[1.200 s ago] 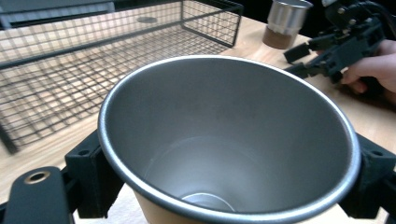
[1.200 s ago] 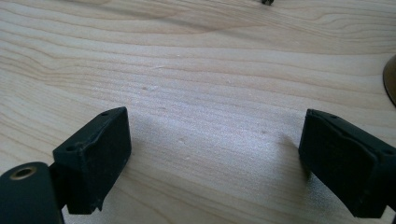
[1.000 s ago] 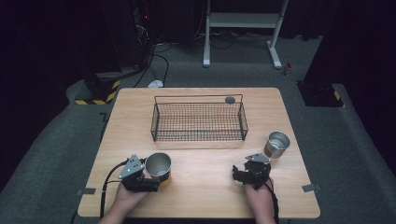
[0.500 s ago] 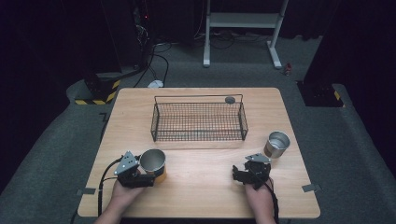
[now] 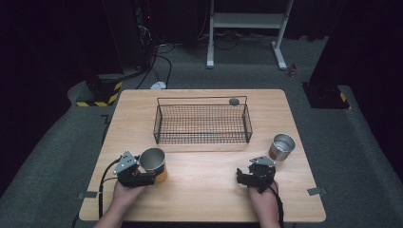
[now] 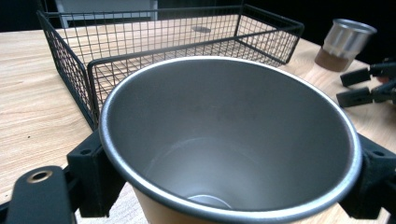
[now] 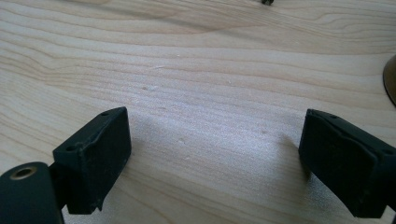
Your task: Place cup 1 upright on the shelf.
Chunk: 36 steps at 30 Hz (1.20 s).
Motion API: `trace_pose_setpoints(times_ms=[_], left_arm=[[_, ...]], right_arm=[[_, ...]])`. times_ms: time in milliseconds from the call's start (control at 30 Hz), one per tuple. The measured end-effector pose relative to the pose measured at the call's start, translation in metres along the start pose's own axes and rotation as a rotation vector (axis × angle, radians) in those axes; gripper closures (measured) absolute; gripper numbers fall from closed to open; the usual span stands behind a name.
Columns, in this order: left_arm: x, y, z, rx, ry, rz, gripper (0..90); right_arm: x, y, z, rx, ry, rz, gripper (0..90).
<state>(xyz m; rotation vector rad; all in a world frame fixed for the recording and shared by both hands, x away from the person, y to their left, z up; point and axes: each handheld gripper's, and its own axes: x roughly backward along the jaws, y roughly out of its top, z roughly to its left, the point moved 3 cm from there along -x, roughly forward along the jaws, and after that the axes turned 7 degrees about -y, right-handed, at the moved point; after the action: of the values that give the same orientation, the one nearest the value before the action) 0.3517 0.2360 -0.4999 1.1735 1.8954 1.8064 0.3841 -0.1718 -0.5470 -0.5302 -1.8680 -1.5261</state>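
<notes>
Between the left gripper's (image 5: 151,175) clamping jaws sits the cup (image 6: 229,140); right gripper (image 5: 247,176) gapes

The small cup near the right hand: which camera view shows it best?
The high view shows the small cup best: whole, upright on the table, right of the wire basket. The left gripper view shows it far off, at the top right corner. The right gripper view catches perhaps a dark sliver at its right edge.

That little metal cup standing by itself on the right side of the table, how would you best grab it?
Grip the small metal cup across its straight round side wall, below the rim, coming in level from the near side where the open right gripper waits. It stands upright, mouth up, apart from the wire basket, so its sides look free.
</notes>
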Motion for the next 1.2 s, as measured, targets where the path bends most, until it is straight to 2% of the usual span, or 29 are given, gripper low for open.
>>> trace_pose_setpoints(times_ms=[33,233,367,467,800,933,1200], left_arm=[[-0.001,0.001,0.000,0.010,-0.002,-0.003,13.3],[-0.006,0.003,-0.002,-0.006,0.016,0.004,13.3],[-0.008,0.005,-0.003,-0.002,0.018,0.004,13.3],[-0.008,0.008,-0.005,-0.011,0.037,0.025,13.2],[-0.009,0.021,-0.005,-0.012,0.050,0.016,13.3],[-0.013,0.023,-0.004,0.008,0.054,0.001,13.3],[-0.022,0.031,-0.008,-0.016,0.075,0.004,13.3]], right_arm=[[0.000,0.000,0.000,0.000,0.000,0.000,9.1],[0.000,0.000,0.000,0.000,0.000,0.000,9.1],[0.000,0.000,0.000,0.000,0.000,0.000,9.1],[0.001,-0.001,0.000,-0.005,0.001,0.001,9.1],[0.001,-0.001,-0.001,0.007,0.011,-0.001,9.1],[0.002,-0.002,-0.001,0.015,0.013,-0.001,9.6],[0.003,-0.003,-0.001,0.016,0.012,-0.001,9.7]])
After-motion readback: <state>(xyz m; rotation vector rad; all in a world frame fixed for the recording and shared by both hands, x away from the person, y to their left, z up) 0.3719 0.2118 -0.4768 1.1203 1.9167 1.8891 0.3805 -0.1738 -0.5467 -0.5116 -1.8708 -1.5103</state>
